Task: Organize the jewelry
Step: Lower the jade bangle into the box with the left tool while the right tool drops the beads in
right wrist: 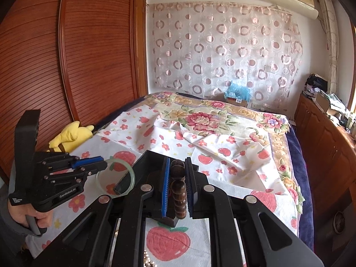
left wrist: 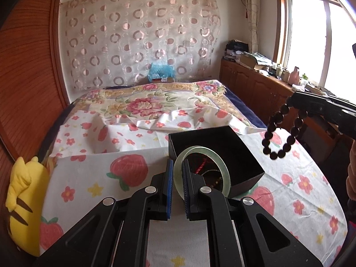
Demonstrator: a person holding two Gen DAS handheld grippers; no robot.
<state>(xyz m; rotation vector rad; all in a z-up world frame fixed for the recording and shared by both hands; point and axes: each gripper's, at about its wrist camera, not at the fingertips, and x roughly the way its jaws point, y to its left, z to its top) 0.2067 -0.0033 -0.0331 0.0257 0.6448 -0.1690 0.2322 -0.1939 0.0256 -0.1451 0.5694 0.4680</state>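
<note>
Mid-transfer step: jade bangle (left wrist: 201,173) is clamped in left hand-held gripper (left wrist: 177,185) above black box (left wrist: 240,155) on the bed, dark bead bracelet (left wrist: 282,131) is clamped in right hand-held gripper (right wrist: 178,184) beside it; lowering and release into the box are judged next.
</note>
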